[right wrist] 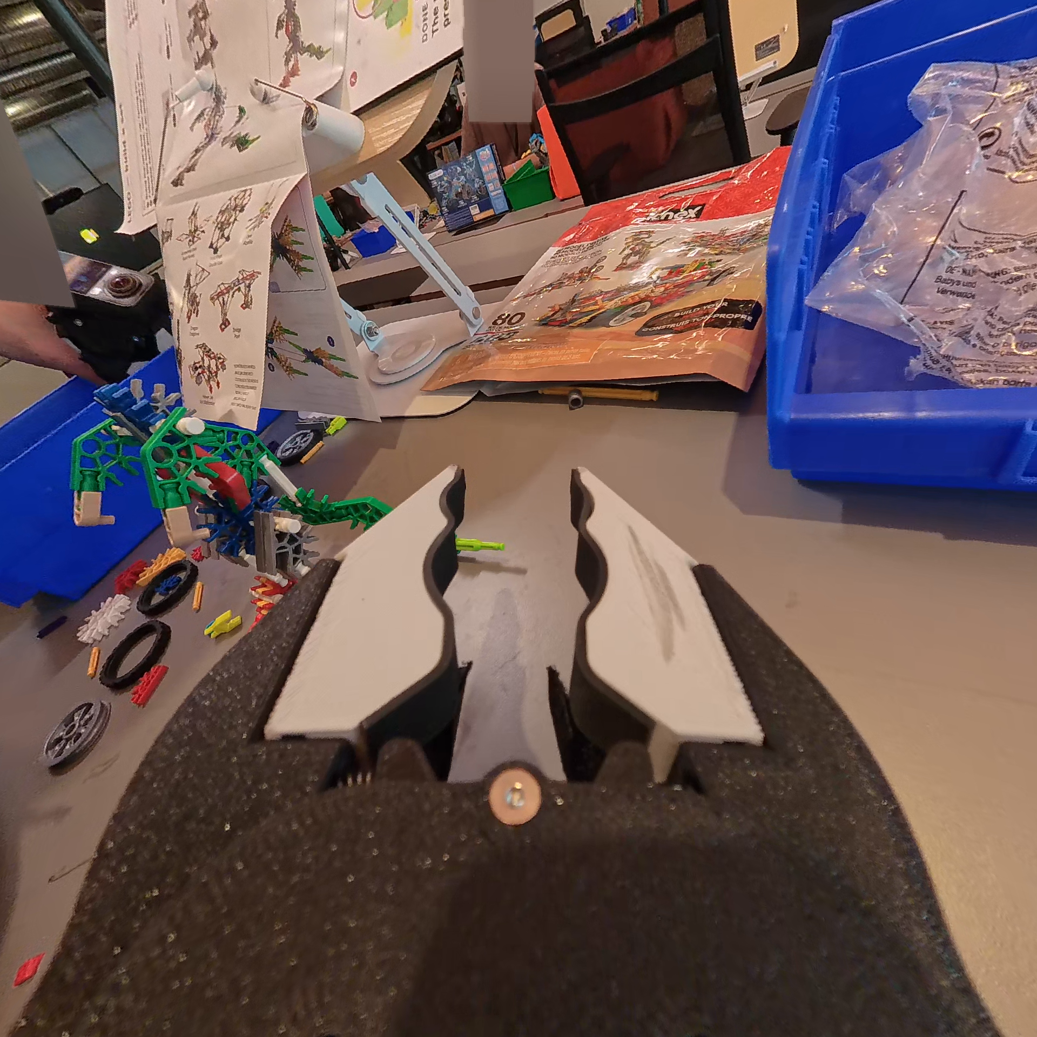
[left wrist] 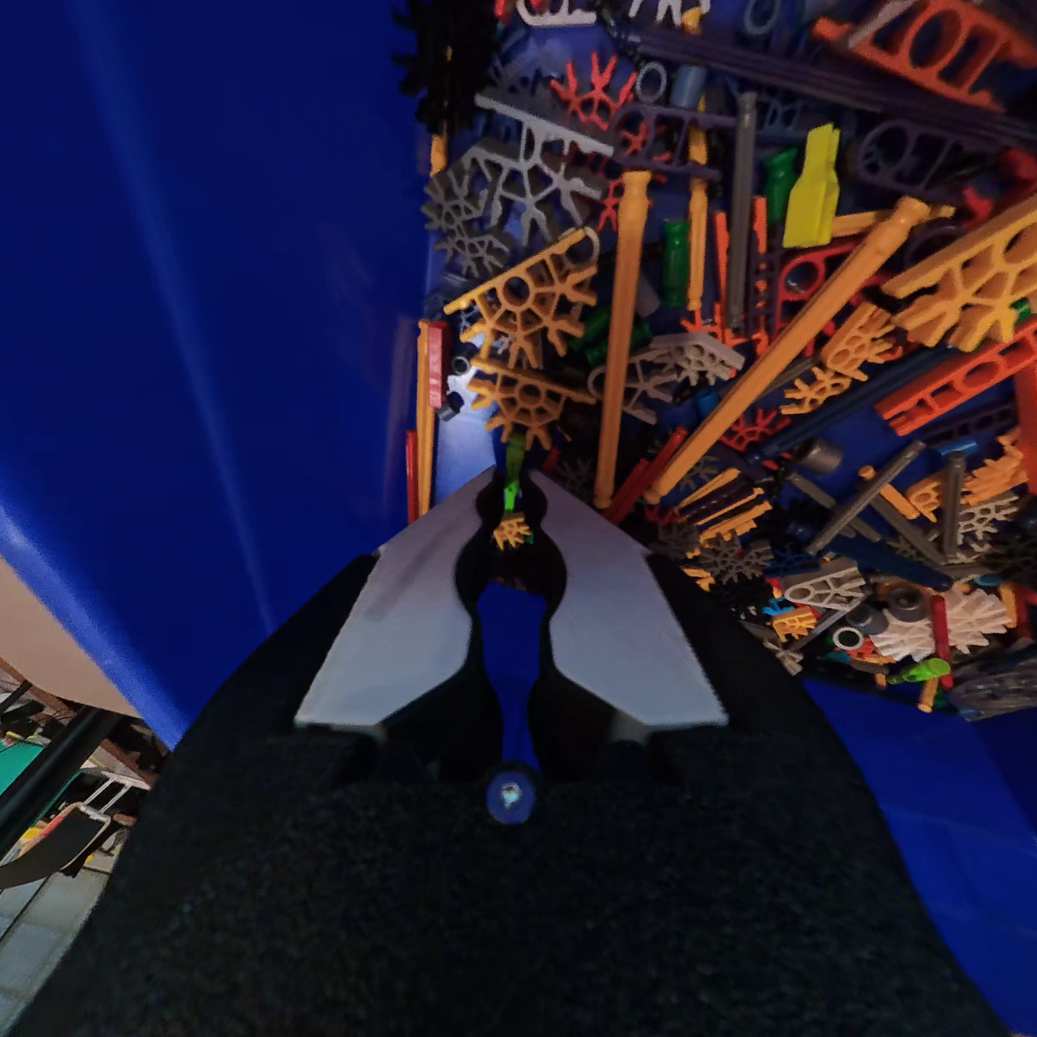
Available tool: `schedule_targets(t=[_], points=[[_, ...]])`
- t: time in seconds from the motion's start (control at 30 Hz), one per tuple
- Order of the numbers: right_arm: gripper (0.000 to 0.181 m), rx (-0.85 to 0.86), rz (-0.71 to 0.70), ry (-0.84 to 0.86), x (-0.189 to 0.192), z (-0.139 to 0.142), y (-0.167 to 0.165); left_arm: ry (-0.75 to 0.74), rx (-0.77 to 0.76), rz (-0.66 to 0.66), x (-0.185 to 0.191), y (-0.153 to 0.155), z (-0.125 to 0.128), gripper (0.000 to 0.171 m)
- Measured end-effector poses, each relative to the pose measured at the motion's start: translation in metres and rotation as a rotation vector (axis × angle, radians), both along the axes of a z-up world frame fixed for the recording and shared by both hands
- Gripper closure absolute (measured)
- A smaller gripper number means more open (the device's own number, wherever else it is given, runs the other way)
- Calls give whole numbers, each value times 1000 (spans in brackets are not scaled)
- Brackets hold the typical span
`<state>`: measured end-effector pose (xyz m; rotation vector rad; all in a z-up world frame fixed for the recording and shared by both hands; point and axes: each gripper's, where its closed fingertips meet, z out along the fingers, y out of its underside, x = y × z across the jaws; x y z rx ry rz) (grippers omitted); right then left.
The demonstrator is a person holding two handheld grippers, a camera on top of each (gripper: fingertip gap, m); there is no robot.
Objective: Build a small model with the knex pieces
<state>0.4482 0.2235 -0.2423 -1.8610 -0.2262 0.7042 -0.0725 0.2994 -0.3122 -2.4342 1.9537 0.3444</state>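
My left gripper (left wrist: 512, 477) reaches into a blue bin (left wrist: 224, 280) full of plastic construction pieces. Its pads are shut on a short lime green rod (left wrist: 512, 492). A small orange connector (left wrist: 512, 532) sits in the hollow behind the tips, and the rod's far end meets a larger orange connector (left wrist: 524, 401) on the pile. My right gripper (right wrist: 516, 477) is open and empty above the grey table (right wrist: 729, 617). Another lime green rod (right wrist: 481, 544) lies on the table just beside its left finger (right wrist: 443, 505), apart from the pads.
A green and blue built model (right wrist: 191, 494) stands at the left with loose wheels and small pieces (right wrist: 134, 651) around it. Instruction sheets (right wrist: 235, 252) hang on a stand. A printed bag (right wrist: 628, 297) lies behind. A blue bin with clear bags (right wrist: 898, 437) stands at the right.
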Motion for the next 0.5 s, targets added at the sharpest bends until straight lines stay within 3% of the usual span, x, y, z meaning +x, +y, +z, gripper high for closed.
schedule_targets(t=[0.33, 0.5], points=[[144, 4, -4, -1, 0, 0, 0, 4, 41, 13, -1, 0, 2, 169], [144, 7, -5, -1, 1, 1, 0, -84, 51, 51, 11, -12, 20, 169]])
